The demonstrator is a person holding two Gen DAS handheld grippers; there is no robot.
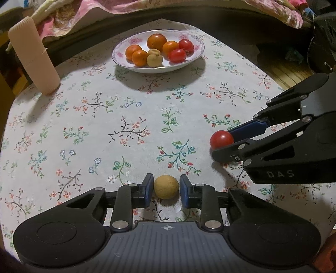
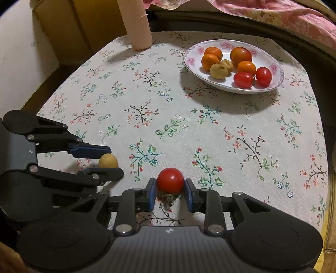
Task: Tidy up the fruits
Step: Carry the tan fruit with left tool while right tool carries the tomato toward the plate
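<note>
A small tan round fruit (image 1: 166, 187) rests on the flowered tablecloth between the blue pads of my left gripper (image 1: 166, 184), which is shut on it. To the right, my right gripper (image 1: 221, 143) is shut on a red tomato (image 1: 221, 137). The right wrist view shows that tomato (image 2: 170, 179) pinched in the right gripper (image 2: 170, 184), its green stalk underneath, and the left gripper (image 2: 115, 162) holding the tan fruit (image 2: 108, 161) at the left. At the far side stands a white plate with a pink flower rim (image 1: 117, 49) (image 2: 189, 61), holding several oranges, two tomatoes and two tan fruits.
A tall beige cylinder (image 1: 31, 54) (image 2: 136, 23) stands on the table's far left corner. Pink patterned bedding (image 1: 88, 12) lies beyond the far edge. The tablecloth (image 1: 130, 117) stretches bare between the grippers and the plate. The table edge drops off at the right (image 1: 283, 71).
</note>
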